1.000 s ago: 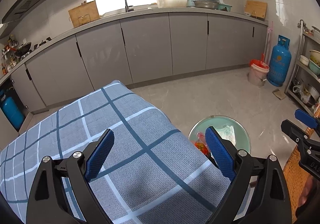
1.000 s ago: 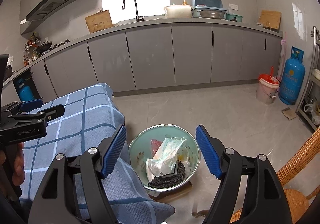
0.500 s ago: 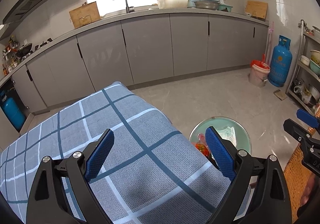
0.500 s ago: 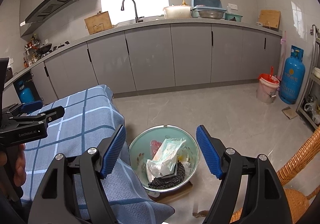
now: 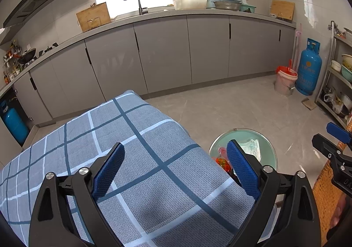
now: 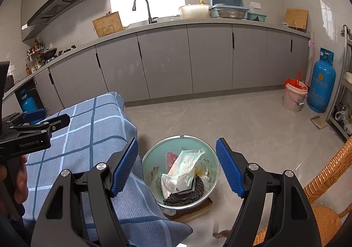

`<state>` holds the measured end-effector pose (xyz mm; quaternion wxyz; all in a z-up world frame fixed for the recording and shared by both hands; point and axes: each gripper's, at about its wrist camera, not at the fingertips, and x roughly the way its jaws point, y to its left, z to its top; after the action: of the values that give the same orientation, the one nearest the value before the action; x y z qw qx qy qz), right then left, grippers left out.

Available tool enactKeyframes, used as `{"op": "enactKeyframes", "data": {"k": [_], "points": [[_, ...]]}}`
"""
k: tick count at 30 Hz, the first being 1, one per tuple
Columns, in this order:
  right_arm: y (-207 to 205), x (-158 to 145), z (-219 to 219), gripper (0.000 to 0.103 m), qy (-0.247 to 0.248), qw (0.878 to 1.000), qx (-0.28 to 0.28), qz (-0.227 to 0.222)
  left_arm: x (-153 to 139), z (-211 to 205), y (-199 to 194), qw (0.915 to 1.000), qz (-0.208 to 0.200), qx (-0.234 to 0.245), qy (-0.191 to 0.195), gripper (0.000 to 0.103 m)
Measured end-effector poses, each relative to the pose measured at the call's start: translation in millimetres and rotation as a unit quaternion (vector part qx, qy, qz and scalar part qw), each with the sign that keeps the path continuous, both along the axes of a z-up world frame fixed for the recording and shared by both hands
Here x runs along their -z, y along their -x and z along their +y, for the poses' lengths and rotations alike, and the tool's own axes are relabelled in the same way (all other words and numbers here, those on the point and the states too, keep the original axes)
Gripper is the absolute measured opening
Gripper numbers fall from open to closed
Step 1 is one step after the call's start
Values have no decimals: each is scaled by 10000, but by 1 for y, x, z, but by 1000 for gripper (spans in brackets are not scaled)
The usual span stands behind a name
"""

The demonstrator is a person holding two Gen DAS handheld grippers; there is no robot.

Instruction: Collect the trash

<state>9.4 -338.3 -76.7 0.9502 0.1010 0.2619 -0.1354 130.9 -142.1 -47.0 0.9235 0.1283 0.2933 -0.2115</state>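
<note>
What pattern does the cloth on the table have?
The cloth is grey-blue with dark blue and white checks, clearest in the left wrist view.

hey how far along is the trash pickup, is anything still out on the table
Looks nearly finished. Done: a white wrapper, a red packet and a dark cord lie in the green basin on the floor. In hand: nothing; the left gripper and right gripper are open and empty. Left: no trash shows on the visible part of the checked tablecloth.

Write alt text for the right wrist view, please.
An open right gripper hovers above a green basin of trash on a kitchen floor, including a white wrapper. A blue checked tablecloth is at left, grey cabinets behind.
</note>
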Motion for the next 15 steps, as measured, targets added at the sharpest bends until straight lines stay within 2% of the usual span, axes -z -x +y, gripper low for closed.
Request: {"op": "enactKeyframes", "data": {"k": [15], "points": [[2,1,-1,73,-14,10000,19,-40,-1,-2,6,9998,-154,51,-94,98]]}}
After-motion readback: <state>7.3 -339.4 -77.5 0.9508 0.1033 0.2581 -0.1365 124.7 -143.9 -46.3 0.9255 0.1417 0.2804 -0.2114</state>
